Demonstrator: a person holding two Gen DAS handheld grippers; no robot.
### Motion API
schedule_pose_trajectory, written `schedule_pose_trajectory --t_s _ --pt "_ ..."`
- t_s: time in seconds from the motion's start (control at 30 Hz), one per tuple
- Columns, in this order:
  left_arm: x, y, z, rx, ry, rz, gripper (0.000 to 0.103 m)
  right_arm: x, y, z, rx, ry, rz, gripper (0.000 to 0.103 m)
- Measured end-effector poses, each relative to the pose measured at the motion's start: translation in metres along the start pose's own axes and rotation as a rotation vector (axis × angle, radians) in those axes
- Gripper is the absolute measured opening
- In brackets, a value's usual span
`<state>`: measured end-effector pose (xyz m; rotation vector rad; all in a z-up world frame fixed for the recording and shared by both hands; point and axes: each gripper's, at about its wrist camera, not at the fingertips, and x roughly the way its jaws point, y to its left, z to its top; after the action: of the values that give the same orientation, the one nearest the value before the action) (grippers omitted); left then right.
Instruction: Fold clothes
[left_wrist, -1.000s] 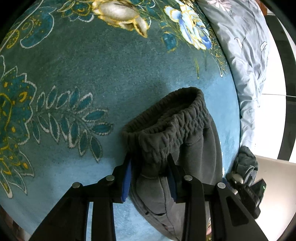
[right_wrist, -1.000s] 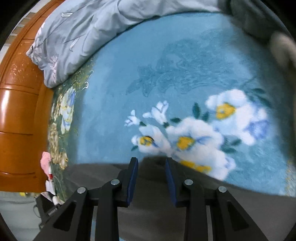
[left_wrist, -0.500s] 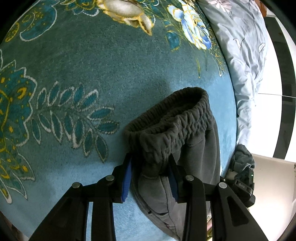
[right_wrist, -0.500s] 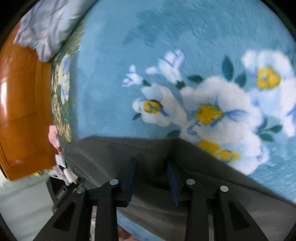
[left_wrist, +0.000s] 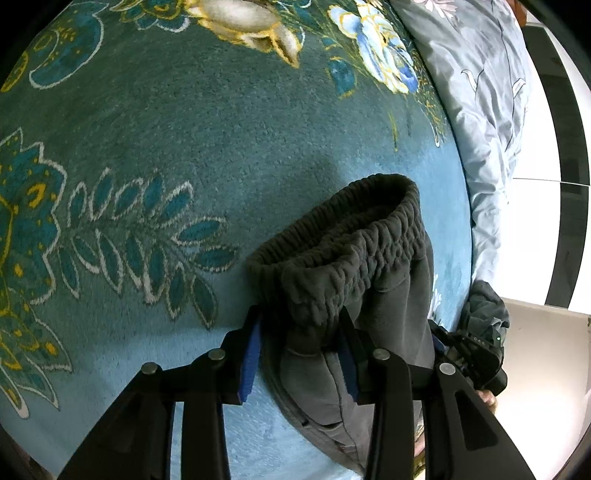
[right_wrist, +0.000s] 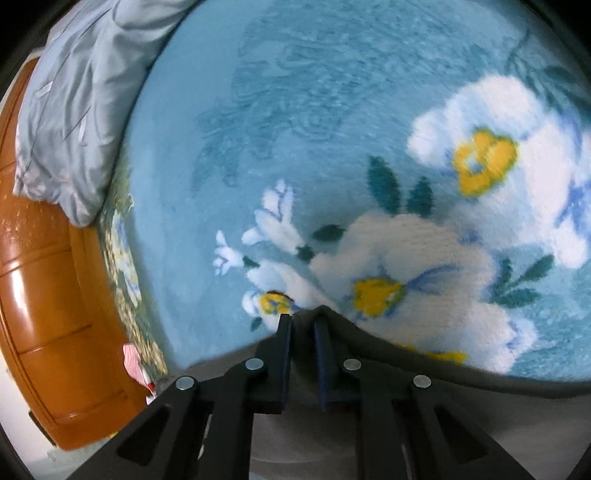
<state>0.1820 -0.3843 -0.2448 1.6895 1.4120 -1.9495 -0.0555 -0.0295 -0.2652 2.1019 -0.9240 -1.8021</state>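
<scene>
Dark grey fleece trousers (left_wrist: 354, 258) lie on a blue floral blanket (left_wrist: 184, 155), their gathered elastic waistband pointing away from me. My left gripper (left_wrist: 301, 328) has its jaws around the bunched waistband, with fabric filling the gap between the blue pads. In the right wrist view my right gripper (right_wrist: 303, 325) is shut on a pinched fold of the same grey trousers (right_wrist: 369, 350), lifted slightly off the blanket (right_wrist: 314, 110). The rest of the trousers runs below the fingers and out of view.
A pale grey quilt (left_wrist: 480, 92) lies bunched along the blanket's edge, also in the right wrist view (right_wrist: 74, 103). An orange wooden bed frame (right_wrist: 44, 295) stands at the left. The other gripper and a hand (left_wrist: 480, 354) show at the lower right.
My right gripper has closed from a wide gap onto a fold of the trousers and swung over the blanket. My left gripper keeps its hold on the waistband, barely shifted.
</scene>
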Motion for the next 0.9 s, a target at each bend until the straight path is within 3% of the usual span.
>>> schedule_pose_trajectory --t_s 0.13,0.2,0.37,0.43,0.53,0.7,0.8,0.9 --pt "-0.003 0.002 -0.001 -0.048 0.026 -0.005 0.046 -0.017 0.019 -0.008 -0.093 -0.004 -0.026 0.018" --pt "-0.006 -0.003 -0.002 -0.063 0.044 -0.003 0.046 -0.039 0.026 -0.018 -0.134 -0.051 -0.042 0.025" --pt "-0.026 -0.027 -0.012 0.028 0.062 -0.001 0.046 -0.096 0.011 -0.066 -0.142 -0.161 -0.059 0.030" --pt "-0.019 -0.033 -0.011 0.056 0.077 -0.008 0.046 -0.109 -0.013 -0.096 -0.075 -0.169 -0.071 0.030" --pt "0.001 -0.037 -0.007 0.049 0.116 0.045 0.045 -0.123 -0.071 -0.141 0.093 -0.157 -0.075 0.029" --pt "0.002 -0.035 -0.012 0.027 0.083 0.076 0.015 -0.116 -0.130 -0.186 0.322 -0.157 -0.035 0.032" --pt "-0.008 -0.044 -0.020 0.065 0.049 0.052 0.007 -0.112 -0.164 -0.213 0.459 -0.156 -0.010 0.031" --pt "-0.017 -0.051 -0.027 0.098 0.021 0.045 0.006 -0.113 -0.168 -0.219 0.454 -0.173 -0.017 0.031"
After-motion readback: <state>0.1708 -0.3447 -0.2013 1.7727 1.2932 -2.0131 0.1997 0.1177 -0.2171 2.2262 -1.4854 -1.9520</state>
